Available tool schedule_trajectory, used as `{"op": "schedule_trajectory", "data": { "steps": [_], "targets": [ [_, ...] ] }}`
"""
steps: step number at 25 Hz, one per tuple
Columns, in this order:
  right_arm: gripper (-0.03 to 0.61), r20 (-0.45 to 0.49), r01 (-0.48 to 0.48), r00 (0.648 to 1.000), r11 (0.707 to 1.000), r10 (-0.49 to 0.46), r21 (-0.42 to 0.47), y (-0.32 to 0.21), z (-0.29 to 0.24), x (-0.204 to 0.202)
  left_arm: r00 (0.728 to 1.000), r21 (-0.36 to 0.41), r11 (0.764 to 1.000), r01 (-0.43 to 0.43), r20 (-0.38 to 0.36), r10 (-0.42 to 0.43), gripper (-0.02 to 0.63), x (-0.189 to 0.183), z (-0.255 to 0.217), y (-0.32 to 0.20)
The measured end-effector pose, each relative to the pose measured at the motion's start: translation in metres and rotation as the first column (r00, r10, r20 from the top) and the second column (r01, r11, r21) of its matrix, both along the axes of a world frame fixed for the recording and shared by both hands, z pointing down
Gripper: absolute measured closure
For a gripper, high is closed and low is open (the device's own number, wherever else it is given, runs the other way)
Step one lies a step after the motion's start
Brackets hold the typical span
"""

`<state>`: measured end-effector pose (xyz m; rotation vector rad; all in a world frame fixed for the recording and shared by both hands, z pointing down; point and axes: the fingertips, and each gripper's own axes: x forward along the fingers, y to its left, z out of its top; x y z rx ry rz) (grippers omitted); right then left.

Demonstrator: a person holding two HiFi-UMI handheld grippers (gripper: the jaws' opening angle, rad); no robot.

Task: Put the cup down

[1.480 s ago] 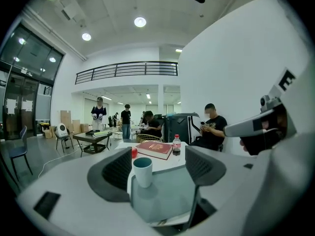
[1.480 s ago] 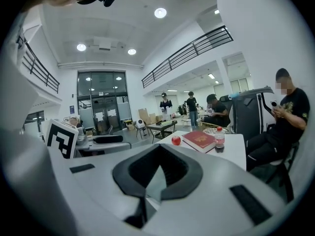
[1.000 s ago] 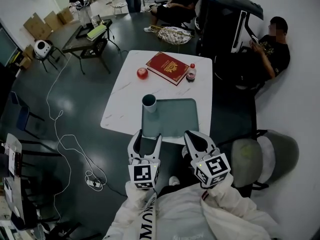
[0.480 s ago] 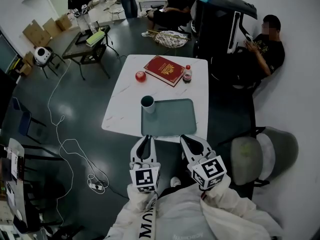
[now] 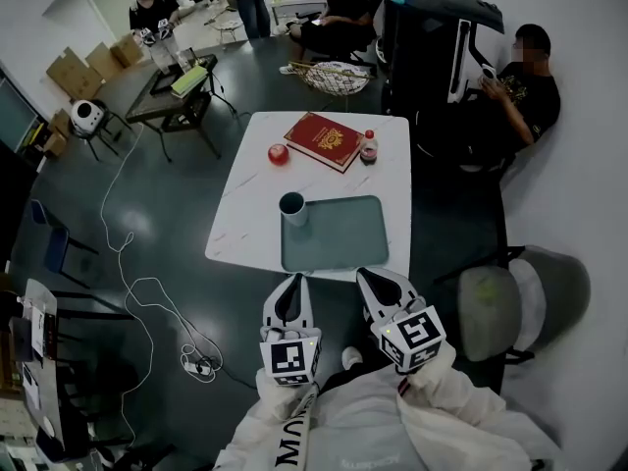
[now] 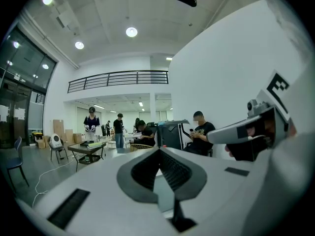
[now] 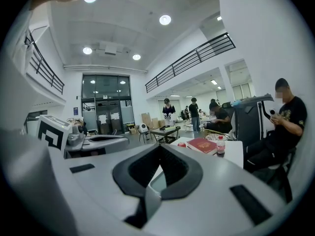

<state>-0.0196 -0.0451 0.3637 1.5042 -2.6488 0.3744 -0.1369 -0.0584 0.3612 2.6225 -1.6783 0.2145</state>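
Observation:
The dark teal cup (image 5: 292,207) stands upright at the far left corner of the grey-green tray (image 5: 343,238) on the white table (image 5: 245,204). Nothing holds it. My left gripper (image 5: 292,283) hangs below the table's near edge, close to my body, with its jaws shut and nothing between them. My right gripper (image 5: 374,277) is beside it, also shut and empty. In the left gripper view the left gripper (image 6: 158,152) has its pads pressed together, and the right gripper view shows the same of the right gripper (image 7: 158,149). The cup is hidden in both gripper views.
A red book (image 5: 327,137), a red apple (image 5: 279,154) and a small bottle (image 5: 369,146) lie at the table's far end. A padded chair (image 5: 520,307) stands at the right, where a person (image 5: 520,91) sits by the wall. Cables (image 5: 137,292) trail over the floor at the left.
The left gripper's jaws have gone from open to shut, with nothing in them. Both grippers stay low near my body. The cup has not moved on the tray.

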Motion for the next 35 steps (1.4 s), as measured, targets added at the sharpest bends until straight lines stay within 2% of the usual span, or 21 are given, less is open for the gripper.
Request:
{"op": "schedule_trajectory", "data": {
  "steps": [11, 18, 30, 35],
  "targets": [
    [0.574, -0.016, 0.003, 1.0, 0.999, -0.004, -0.044, 0.011, 0.012, 0.005, 0.999, -0.049, 0.998, -0.04, 0.008, 0.04, 0.603, 0.013, 0.017, 0.012],
    [0.574, -0.063, -0.008, 0.998, 1.0, 0.007, -0.013, 0.011, 0.006, 0.016, 0.998, -0.063, 0.996, -0.058, 0.034, 0.061, 0.603, 0.022, 0.018, 0.013],
    [0.574, -0.035, 0.025, 0.999, 1.0, -0.026, -0.017, 0.015, 0.002, 0.04, 0.998, -0.068, 0.997, -0.02, 0.064, 0.024, 0.603, 0.043, 0.015, 0.019],
    [0.574, -0.015, 0.044, 0.999, 0.999, -0.044, 0.0, 0.017, -0.008, 0.051, 0.997, -0.062, 0.998, -0.019, 0.07, 0.024, 0.603, 0.065, 0.005, 0.019]
  ]
}}
